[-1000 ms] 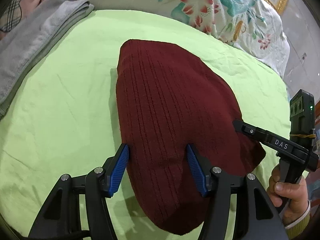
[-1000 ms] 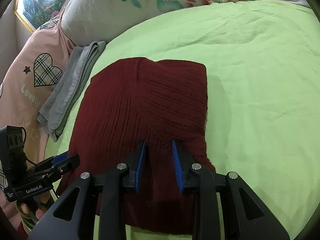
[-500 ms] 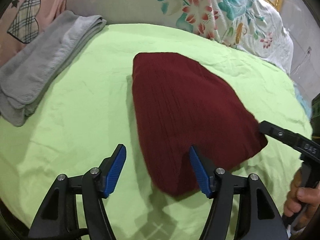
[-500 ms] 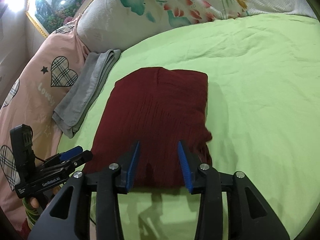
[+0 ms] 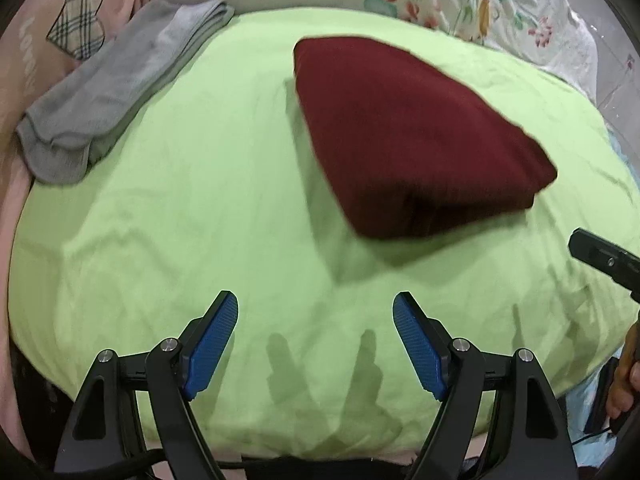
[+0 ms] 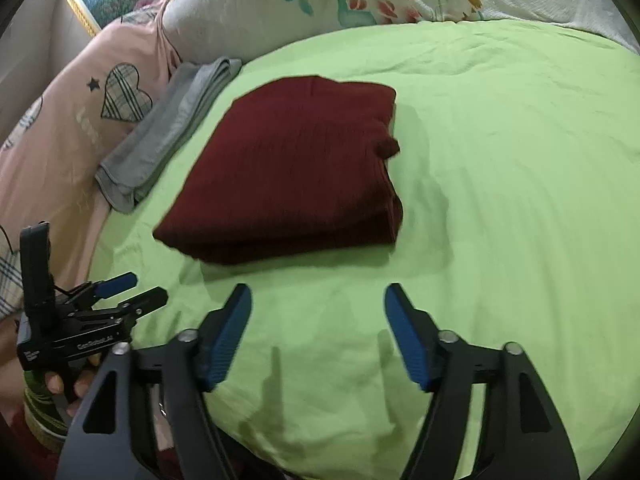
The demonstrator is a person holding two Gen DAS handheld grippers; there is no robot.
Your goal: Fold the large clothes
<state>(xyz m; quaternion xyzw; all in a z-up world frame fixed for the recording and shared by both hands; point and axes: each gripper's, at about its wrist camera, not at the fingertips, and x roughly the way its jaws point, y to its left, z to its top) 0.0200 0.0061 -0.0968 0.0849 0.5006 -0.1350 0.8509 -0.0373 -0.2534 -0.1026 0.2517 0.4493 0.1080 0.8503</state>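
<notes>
Overhead light throws my tongs' (image 5: 315,320) soft shadows onto the bed (image 5: 200,200); the sweater (image 5: 404,128) blurs, and fisheye edges darken.

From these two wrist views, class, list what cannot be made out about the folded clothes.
- Maroon sweater: motion blur hides the knit in both views; its underside is hidden by its own folds.
- Grey folded garment: type unclear, too small.
- Pink bedding: cut off by the left view's edge.

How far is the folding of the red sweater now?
Done: the red sweater lies folded in a compact stack on the green sheet. In hand: nothing; the left gripper and right gripper are open, apart from it. Left: perhaps tucking the small bit sticking out at its right edge, or placing it beside the folded grey cloth.
</notes>
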